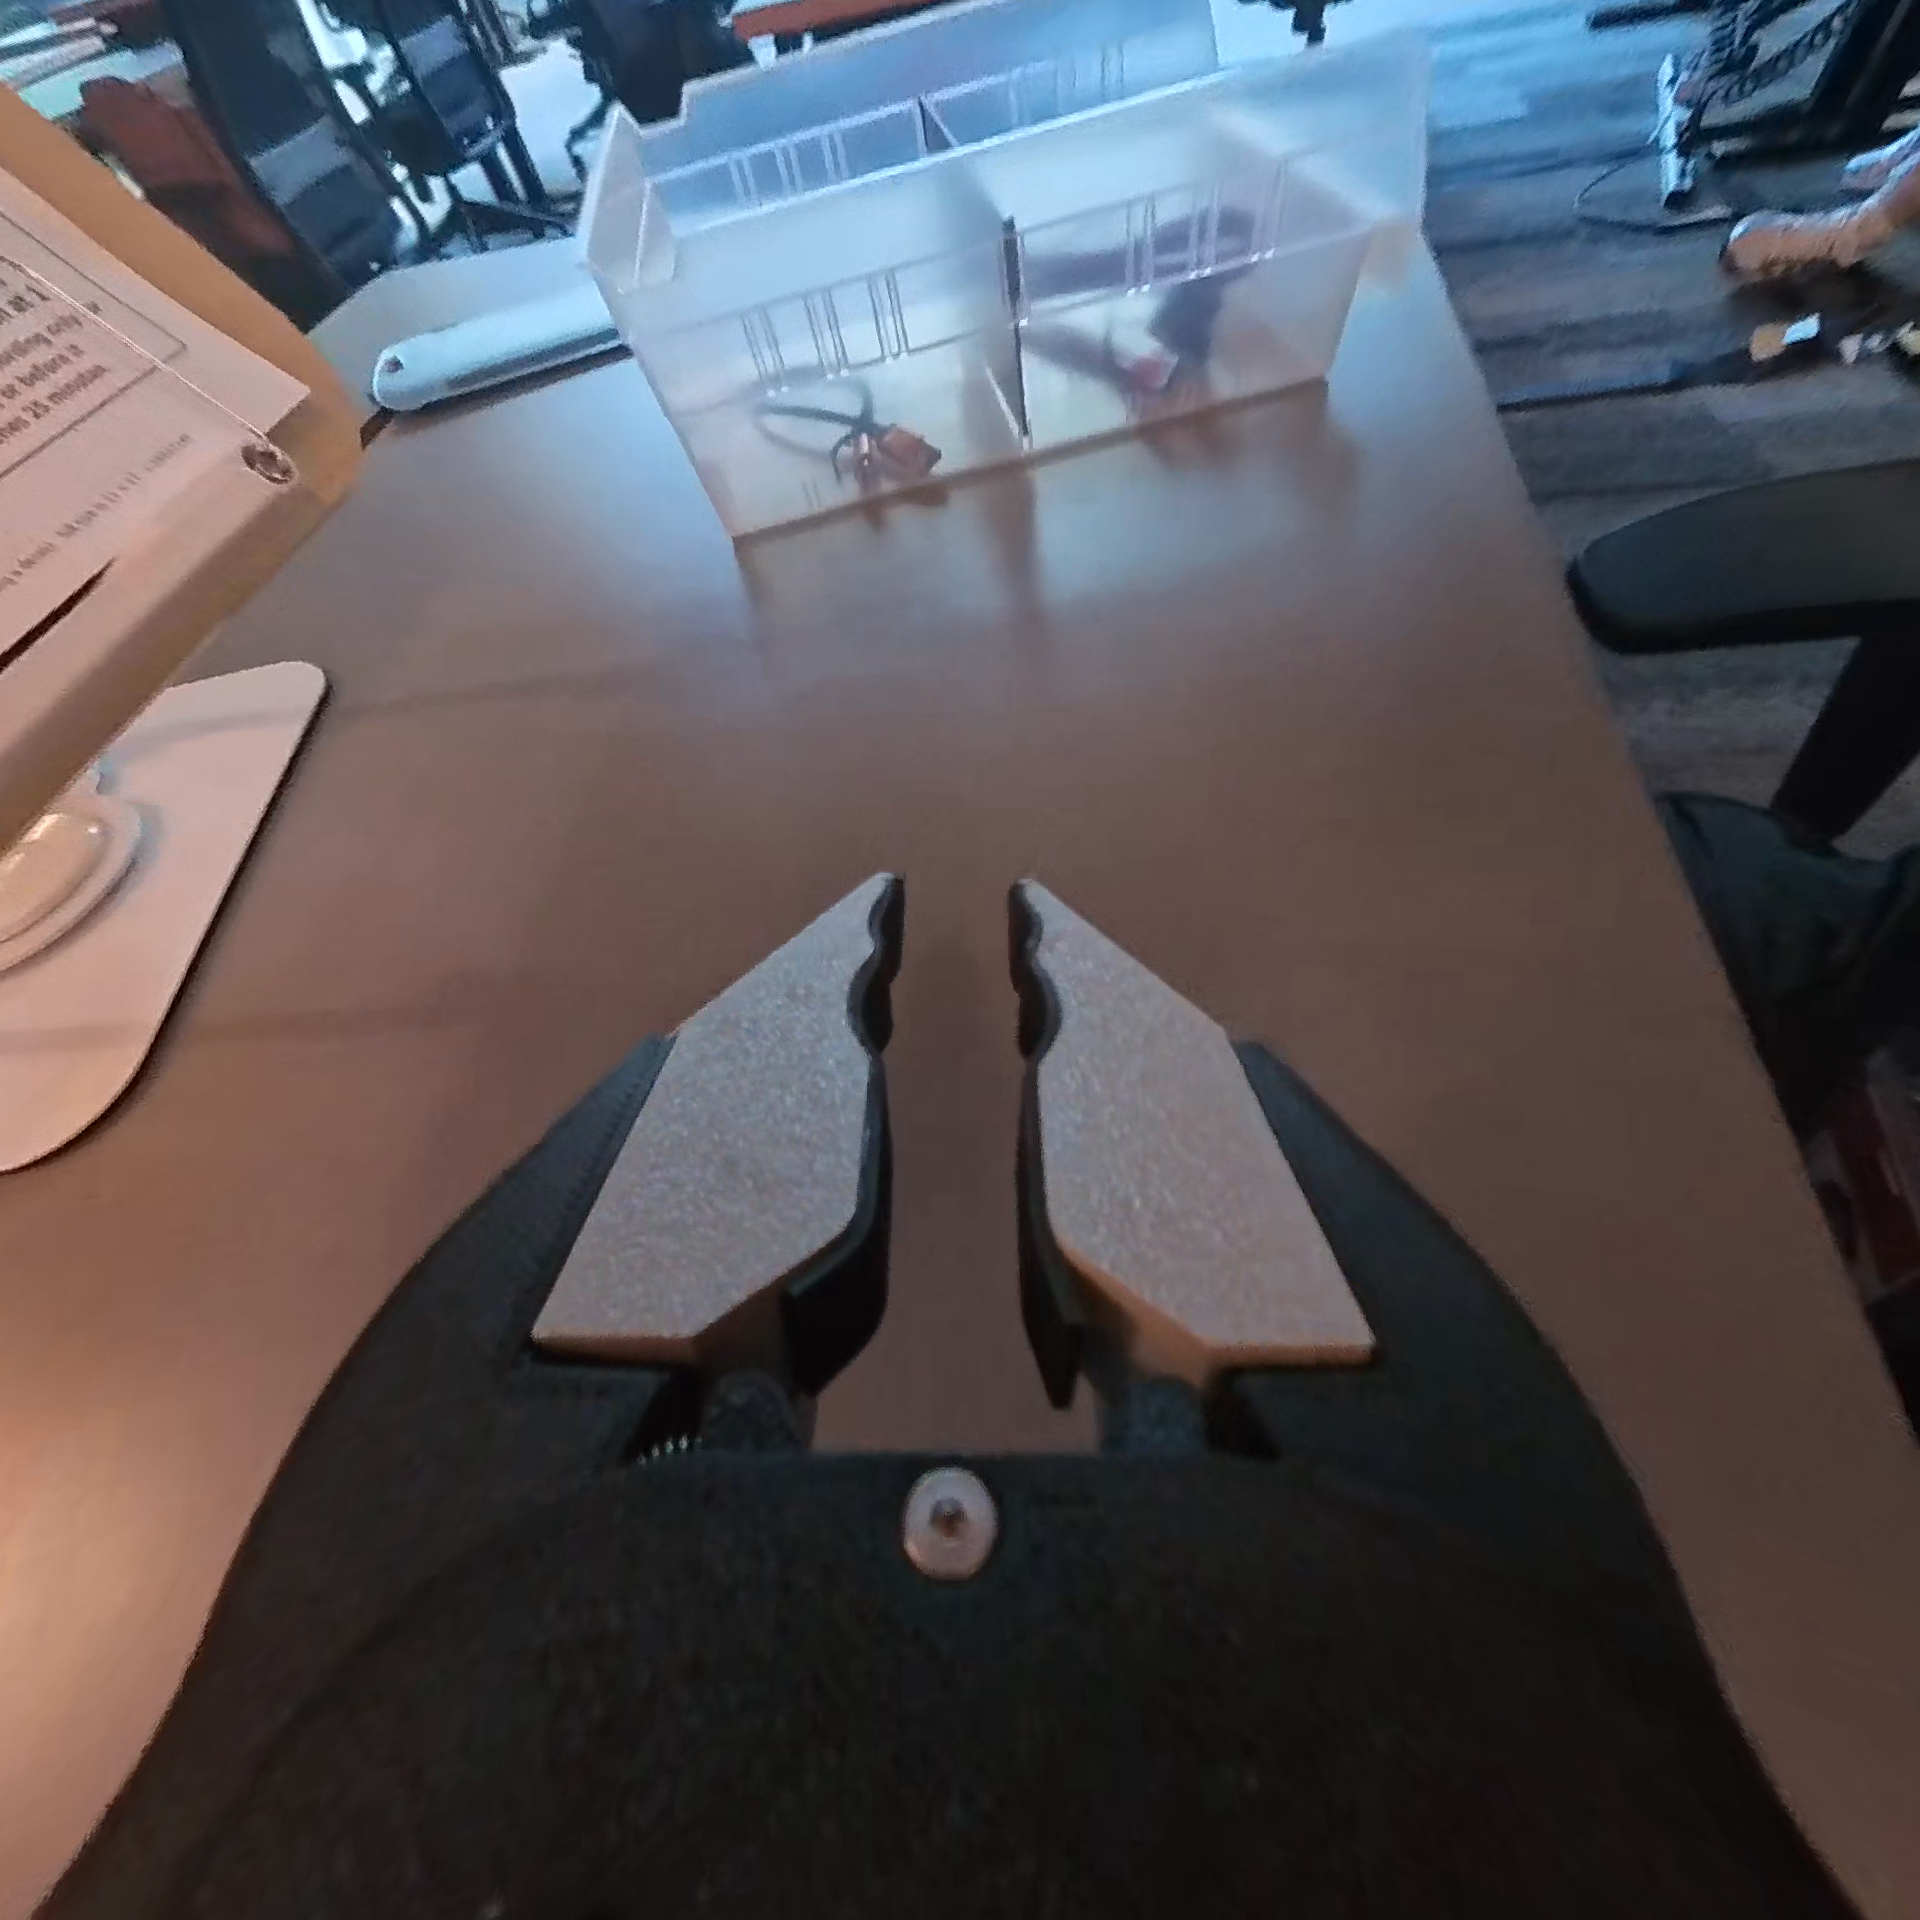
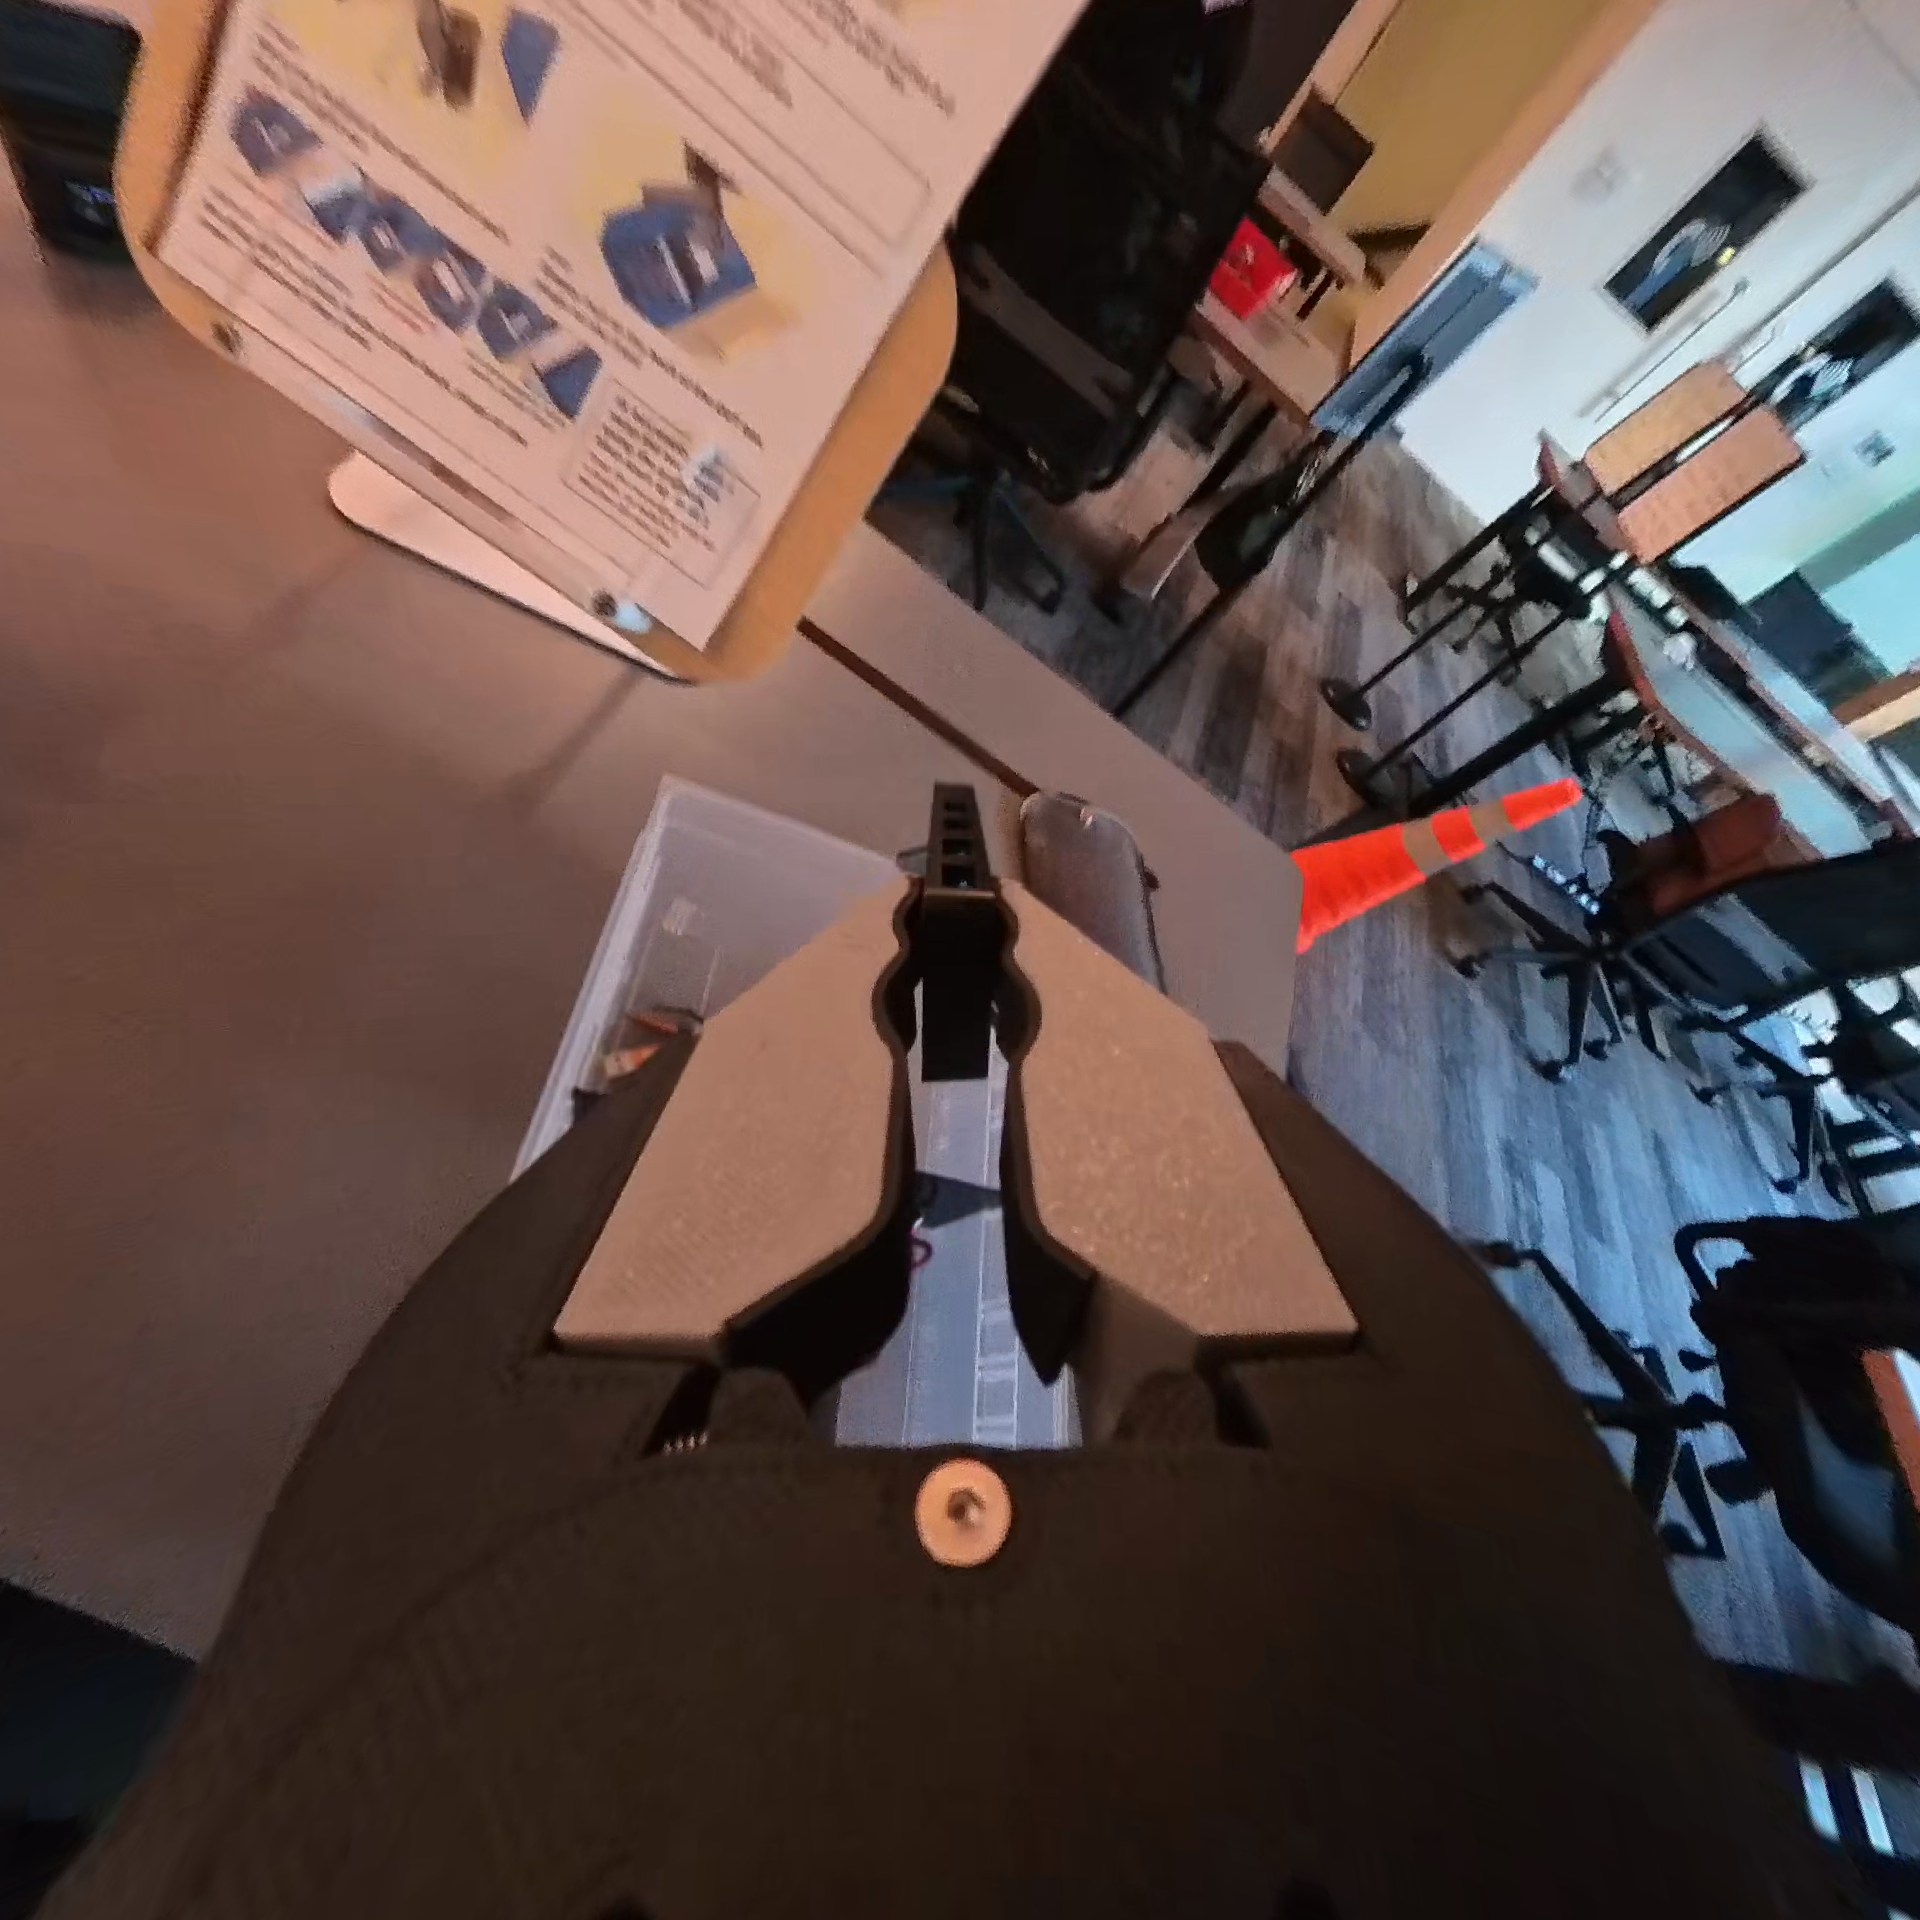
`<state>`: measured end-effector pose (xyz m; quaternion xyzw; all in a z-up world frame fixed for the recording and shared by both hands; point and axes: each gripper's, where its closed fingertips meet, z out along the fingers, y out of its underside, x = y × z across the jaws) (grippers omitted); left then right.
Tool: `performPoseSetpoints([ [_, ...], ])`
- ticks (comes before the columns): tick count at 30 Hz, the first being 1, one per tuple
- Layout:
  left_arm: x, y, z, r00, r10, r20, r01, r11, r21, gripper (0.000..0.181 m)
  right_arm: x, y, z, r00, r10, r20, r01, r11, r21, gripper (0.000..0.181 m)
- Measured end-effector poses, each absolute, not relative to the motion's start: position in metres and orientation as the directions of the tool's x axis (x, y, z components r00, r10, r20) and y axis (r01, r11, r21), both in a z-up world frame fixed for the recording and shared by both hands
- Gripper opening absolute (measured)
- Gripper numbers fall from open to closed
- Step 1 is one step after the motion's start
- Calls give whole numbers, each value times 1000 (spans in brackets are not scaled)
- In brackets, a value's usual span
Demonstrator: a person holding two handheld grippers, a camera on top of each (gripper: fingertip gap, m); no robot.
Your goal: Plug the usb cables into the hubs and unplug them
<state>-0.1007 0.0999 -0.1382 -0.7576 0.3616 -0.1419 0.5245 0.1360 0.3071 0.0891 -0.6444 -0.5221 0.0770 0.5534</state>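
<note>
The right gripper (image 2: 956, 914) is closed on a black USB hub (image 2: 954, 914), held above the clear plastic organizer (image 1: 997, 343), with the port end pointing forward beyond the fingertips. The left gripper (image 1: 956, 935) is a little open and empty, low over the brown table (image 1: 1039, 675), well in front of the organizer. The USB cables (image 1: 842, 431) lie inside the organizer. I think the hub should first be put down flat in front of the organizer, ports facing the cables.

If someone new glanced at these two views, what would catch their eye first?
Probably the black USB hub clamped in the right gripper, held above the clear divided bin. Next, the open, empty left gripper over the brown table, and the orange traffic cone on the floor at right.
</note>
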Motion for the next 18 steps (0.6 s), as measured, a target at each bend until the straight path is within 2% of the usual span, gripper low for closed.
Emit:
performPoseSetpoints([
  [9, -127, 112, -142, 793, -607, -62, -309, -312, -898, 11, 95, 370, -6, 333, 850, 407, 774, 0, -633, 7],
  [12, -130, 112, -139, 798, -598, -69, -307, -305, -902, 8, 76, 401, -54, 265, 865, 427, 866, -19, -500, 7],
  [16, -131, 112, -146, 801, -596, -45, -303, -340, -891, 7, 66, 406, -139, 212, 953, 216, 948, -147, -282, 14],
  [18, -129, 112, -149, 795, -604, -50, -318, -346, -883, 7, 58, 406, -153, 190, 960, 205, 958, -135, -254, 26],
])
